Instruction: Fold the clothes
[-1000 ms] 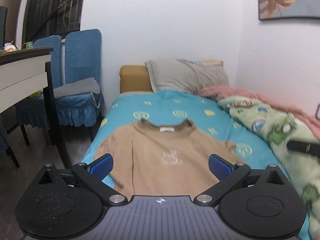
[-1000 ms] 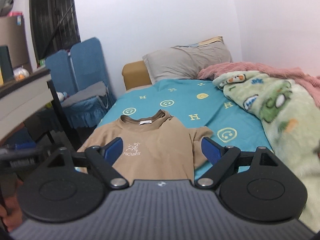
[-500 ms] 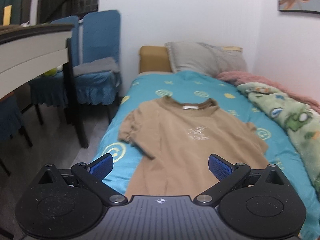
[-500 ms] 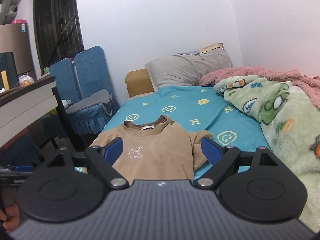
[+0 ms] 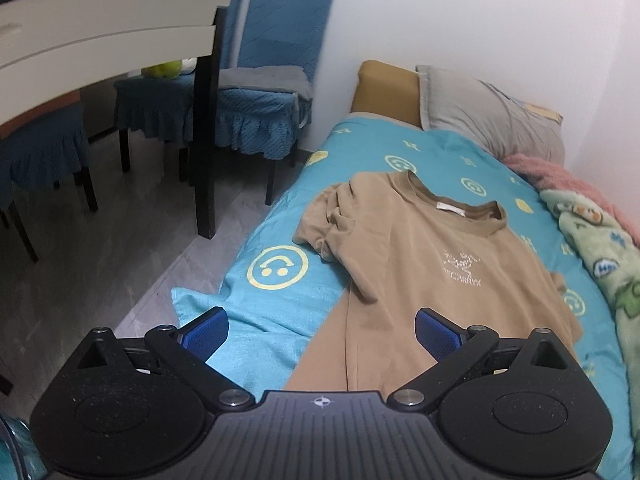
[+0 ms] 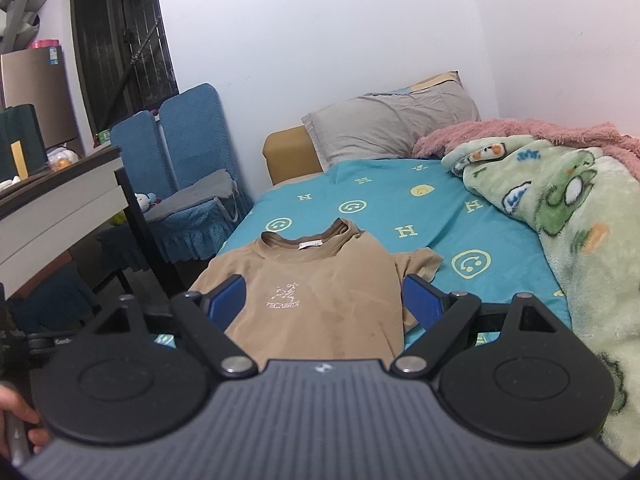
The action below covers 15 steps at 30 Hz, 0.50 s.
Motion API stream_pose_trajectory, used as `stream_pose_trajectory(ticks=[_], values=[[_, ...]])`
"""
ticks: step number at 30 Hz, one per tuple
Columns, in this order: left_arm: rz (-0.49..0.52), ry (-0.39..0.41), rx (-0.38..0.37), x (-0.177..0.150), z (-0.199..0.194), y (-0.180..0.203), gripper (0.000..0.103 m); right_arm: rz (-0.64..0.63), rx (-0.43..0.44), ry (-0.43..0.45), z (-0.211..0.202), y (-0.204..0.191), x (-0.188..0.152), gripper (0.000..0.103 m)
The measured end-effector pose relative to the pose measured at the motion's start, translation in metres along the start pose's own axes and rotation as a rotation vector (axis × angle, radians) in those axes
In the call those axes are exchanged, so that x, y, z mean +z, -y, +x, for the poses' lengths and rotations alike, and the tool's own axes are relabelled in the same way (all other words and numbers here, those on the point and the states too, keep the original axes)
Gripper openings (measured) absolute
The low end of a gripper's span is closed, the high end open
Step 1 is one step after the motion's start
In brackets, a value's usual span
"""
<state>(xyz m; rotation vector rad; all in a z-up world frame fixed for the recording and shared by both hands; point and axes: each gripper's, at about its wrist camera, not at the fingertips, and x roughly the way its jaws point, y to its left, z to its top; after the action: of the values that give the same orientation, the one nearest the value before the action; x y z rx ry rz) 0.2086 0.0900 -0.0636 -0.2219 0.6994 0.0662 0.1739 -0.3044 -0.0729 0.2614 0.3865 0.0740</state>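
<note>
A tan T-shirt lies face up on the turquoise bedsheet, collar toward the pillow, its left sleeve crumpled. My left gripper hovers open over the shirt's lower left edge near the bed's side, nothing between its blue pads. In the right wrist view the same T-shirt spreads ahead, with the right sleeve lying flat. My right gripper stands open above the shirt's lower half, holding nothing.
A grey pillow and tan headboard sit at the far end. A green cartoon blanket over a pink one fills the bed's right side. Blue-covered chairs and a table stand left of the bed. A hand shows at lower left.
The left gripper has swung left and tipped downward, rolling, so the bed's left edge, the floor and the crumpled sleeve now show. The right gripper has stayed put.
</note>
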Motion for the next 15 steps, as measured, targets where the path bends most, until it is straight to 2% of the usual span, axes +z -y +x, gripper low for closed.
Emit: stream_pose_trajectory(ticks=[8,15], values=[[-0.127,-0.025,0.014,0.019,0.021,-0.008,0.098,0.053,-0.001,-0.010,0.001,0.010,-0.002,0.087],[-0.347,-0.042,0.003,0.044,0.058,-0.029,0.093,0.130,-0.016,-0.029,0.003,0.024,-0.004,0.087]])
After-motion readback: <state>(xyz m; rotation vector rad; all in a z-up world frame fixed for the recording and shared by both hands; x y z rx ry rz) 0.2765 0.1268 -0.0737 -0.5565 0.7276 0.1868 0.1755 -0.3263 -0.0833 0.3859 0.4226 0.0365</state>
